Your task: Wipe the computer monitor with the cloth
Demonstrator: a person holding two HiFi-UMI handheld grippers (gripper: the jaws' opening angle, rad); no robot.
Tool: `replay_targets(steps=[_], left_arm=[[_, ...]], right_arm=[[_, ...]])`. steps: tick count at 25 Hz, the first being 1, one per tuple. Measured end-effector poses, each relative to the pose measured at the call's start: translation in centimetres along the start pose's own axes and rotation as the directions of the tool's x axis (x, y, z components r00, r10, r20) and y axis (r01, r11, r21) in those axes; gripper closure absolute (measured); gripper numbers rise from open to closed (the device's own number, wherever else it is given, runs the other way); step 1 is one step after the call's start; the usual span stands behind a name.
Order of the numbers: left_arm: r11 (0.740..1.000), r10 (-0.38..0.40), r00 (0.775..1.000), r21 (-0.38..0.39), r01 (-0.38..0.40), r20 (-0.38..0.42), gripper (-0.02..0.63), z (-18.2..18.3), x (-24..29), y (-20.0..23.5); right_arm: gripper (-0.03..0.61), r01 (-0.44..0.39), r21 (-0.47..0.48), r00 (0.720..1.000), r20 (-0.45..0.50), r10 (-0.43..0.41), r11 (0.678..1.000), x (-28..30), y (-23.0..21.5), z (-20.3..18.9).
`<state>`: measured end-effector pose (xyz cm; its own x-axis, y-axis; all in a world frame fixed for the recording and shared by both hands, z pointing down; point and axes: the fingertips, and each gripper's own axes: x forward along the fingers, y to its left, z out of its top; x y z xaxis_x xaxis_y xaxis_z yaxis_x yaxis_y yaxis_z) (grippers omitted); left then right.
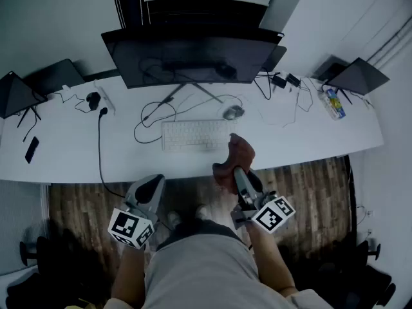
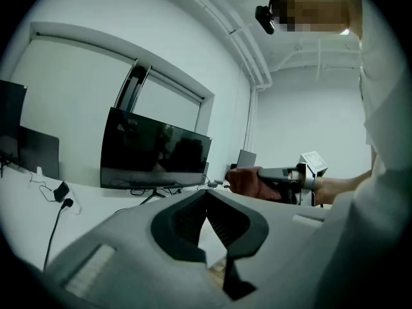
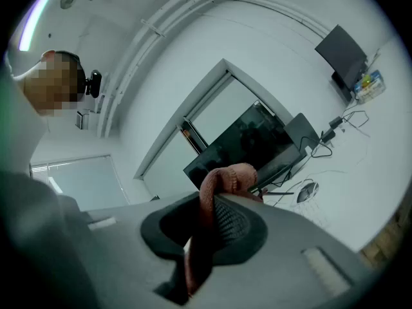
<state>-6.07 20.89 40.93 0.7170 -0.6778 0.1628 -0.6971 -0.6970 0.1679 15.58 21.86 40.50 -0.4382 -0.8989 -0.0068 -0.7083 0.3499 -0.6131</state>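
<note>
The wide dark monitor (image 1: 193, 60) stands switched off at the back of the white desk (image 1: 77, 153); it also shows in the left gripper view (image 2: 154, 156) and behind the cloth in the right gripper view (image 3: 257, 137). A reddish-brown cloth (image 1: 239, 152) is bunched at the desk's front edge, and my right gripper (image 1: 238, 172) is shut on it. In the right gripper view the cloth (image 3: 225, 179) loops over the jaws of that gripper (image 3: 215, 201). My left gripper (image 1: 152, 184) hangs below the desk edge, shut and holding nothing (image 2: 206, 195).
A white keyboard (image 1: 196, 135) and a mouse (image 1: 233, 112) lie in front of the monitor among loose cables. Dark laptops stand at the far left (image 1: 19, 92) and far right (image 1: 357, 76). A phone (image 1: 31, 149) lies left; a colourful package (image 1: 331, 103) right.
</note>
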Motion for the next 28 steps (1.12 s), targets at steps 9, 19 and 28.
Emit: replay_targets(steps=[9, 19, 28], left_arm=[[0.999, 0.039, 0.998, 0.016, -0.038, -0.046, 0.604, -1.0, 3.2, -1.2], [0.995, 0.104, 0.991, 0.014, -0.103, -0.078, 0.604, -2.1, 5.8, 1.0], [0.995, 0.094, 0.99, -0.013, -0.096, -0.106, 0.604, -2.4, 7.6, 8.9]], right_arm=[[0.529, 0.009, 0.028, 1.0, 0.002, -0.009, 1.0, -1.1, -3.9, 1.4], [0.529, -0.015, 0.135, 1.0, -0.011, 0.017, 0.991, 1.8, -8.2, 1.3], [0.529, 0.031, 0.25, 0.999, 0.014, -0.036, 0.968, 9.8, -10.6, 0.0]])
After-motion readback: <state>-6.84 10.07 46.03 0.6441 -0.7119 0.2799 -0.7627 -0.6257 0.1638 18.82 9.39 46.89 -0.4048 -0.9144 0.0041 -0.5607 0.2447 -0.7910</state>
